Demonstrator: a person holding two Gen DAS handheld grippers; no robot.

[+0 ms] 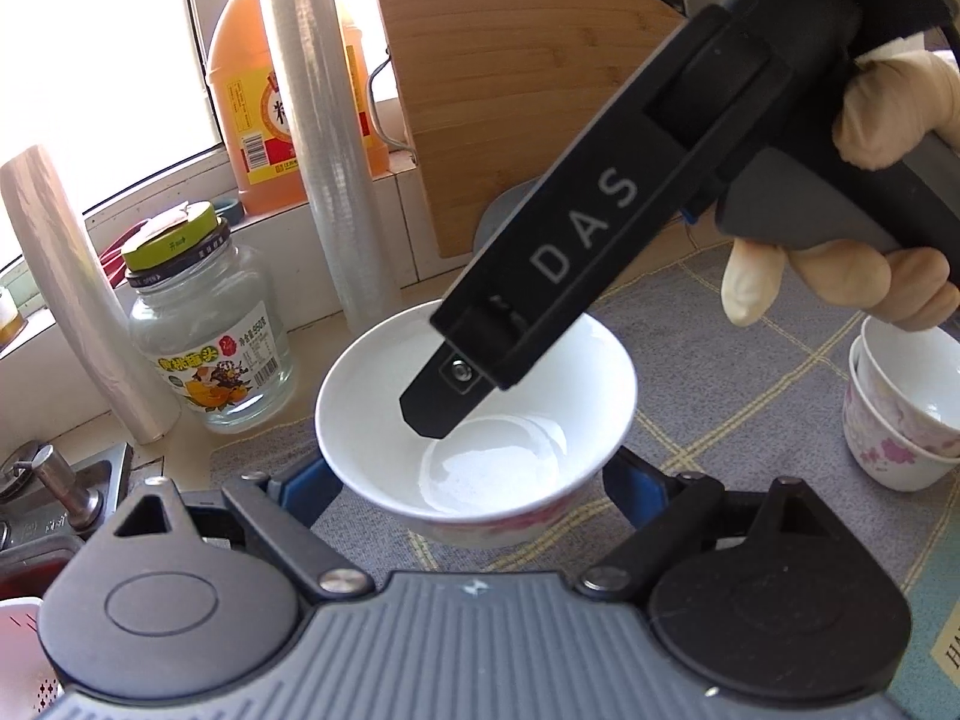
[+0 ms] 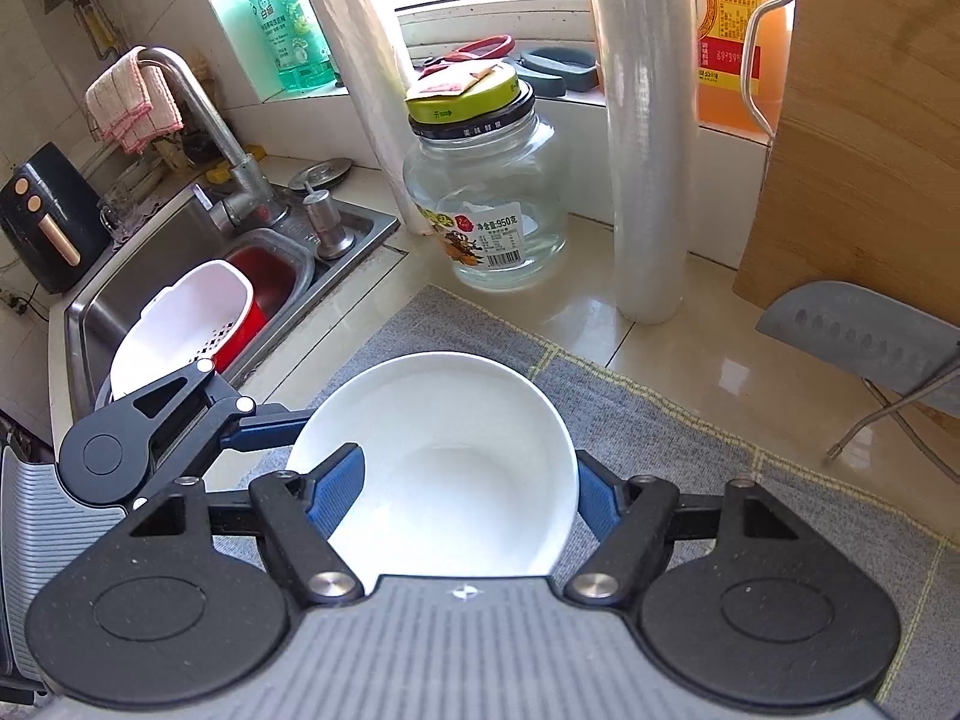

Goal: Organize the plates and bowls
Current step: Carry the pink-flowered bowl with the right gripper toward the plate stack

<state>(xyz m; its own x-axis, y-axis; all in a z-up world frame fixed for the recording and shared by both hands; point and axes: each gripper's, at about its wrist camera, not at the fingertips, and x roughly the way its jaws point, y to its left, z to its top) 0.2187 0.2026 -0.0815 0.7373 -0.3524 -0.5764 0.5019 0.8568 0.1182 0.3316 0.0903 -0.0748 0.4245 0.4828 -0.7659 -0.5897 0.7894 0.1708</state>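
Left wrist view: left gripper [image 1: 474, 480] fingers clamp the white bowl [image 1: 474, 414] from both sides, above the grey mat [image 1: 720, 372]. Right gripper's finger [image 1: 444, 396] dips inside it. Stacked floral cups [image 1: 900, 420] stand right.

Right wrist view: right gripper [image 2: 468, 492] fingers [image 2: 336, 486] pinch the bowl [image 2: 438, 468], one inside, one outside. Glass jar [image 2: 486, 204] on the counter [image 2: 690, 360] behind.
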